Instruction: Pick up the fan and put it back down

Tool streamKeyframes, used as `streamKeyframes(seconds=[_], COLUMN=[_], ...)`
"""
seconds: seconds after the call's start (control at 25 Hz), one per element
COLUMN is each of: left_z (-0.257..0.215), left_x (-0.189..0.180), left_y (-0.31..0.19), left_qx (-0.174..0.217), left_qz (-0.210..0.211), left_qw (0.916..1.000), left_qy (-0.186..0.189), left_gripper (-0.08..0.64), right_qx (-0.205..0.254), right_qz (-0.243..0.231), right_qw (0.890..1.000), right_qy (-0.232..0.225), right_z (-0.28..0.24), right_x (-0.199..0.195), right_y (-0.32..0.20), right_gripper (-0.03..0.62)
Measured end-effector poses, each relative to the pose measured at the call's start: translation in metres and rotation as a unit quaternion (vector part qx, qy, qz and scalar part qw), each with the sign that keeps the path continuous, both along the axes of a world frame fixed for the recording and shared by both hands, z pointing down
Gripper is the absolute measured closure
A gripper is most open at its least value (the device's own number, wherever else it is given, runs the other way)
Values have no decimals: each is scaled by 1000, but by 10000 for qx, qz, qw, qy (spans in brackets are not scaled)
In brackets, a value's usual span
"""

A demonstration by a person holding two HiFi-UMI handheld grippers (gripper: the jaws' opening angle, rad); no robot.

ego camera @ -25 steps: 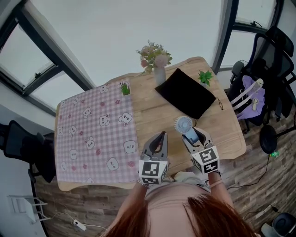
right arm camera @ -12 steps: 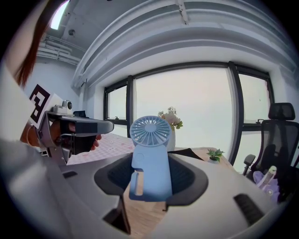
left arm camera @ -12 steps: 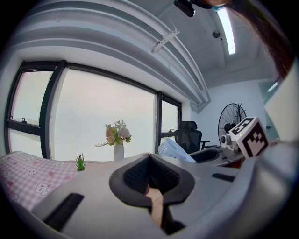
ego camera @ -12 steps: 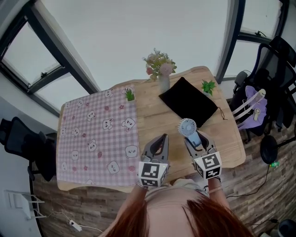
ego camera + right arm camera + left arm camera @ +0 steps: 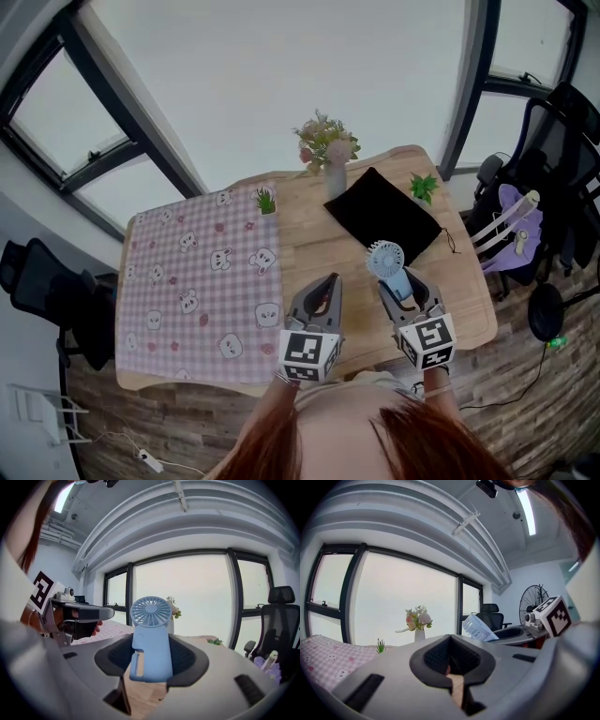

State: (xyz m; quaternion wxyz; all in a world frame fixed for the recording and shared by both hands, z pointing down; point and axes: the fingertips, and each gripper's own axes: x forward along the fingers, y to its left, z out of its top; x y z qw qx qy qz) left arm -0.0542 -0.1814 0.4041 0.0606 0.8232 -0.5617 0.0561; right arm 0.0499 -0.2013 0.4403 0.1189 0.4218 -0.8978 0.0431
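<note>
My right gripper (image 5: pixel 397 279) clamps its jaws on the blue fan (image 5: pixel 385 260) by the handle, long axis upright, seemingly clear of the surface (image 5: pixel 319 239) straight below. My left gripper (image 5: pixel 325 281), jaws pressed together and empty, hangs just beside.

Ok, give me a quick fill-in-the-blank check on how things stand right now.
The right gripper is shut on a fan coloured ____.
The left gripper holds ____.
Beside the black pouch stands a vase of ____.
Missing words: blue; nothing; flowers.
</note>
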Motion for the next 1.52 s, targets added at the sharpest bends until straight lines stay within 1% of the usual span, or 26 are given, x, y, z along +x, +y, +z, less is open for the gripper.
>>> streamKeyframes(seconds=[0.52, 0.84, 1.32, 1.52], left_z=[-27, -43, -62, -63], left_x=[0, 2, 5, 5], left_y=[-3, 1, 9, 12], left_qx=[190, 296, 405, 425], left_qz=[-11, -16, -22, -33], left_qw=[9998, 9996, 9992, 9991], left_qy=[21, 4, 9, 15], left_gripper=[551, 551, 551, 551], right_qx=[325, 508, 699, 725], right_qz=[-4, -7, 2, 8], right_qw=[9993, 9978, 9956, 9954], right_qy=[-207, -416, -620, -620], right_z=[-34, -54, -71, -76], right_x=[6, 10, 14, 15], right_y=[3, 9, 18, 22], right_gripper=[379, 379, 379, 379])
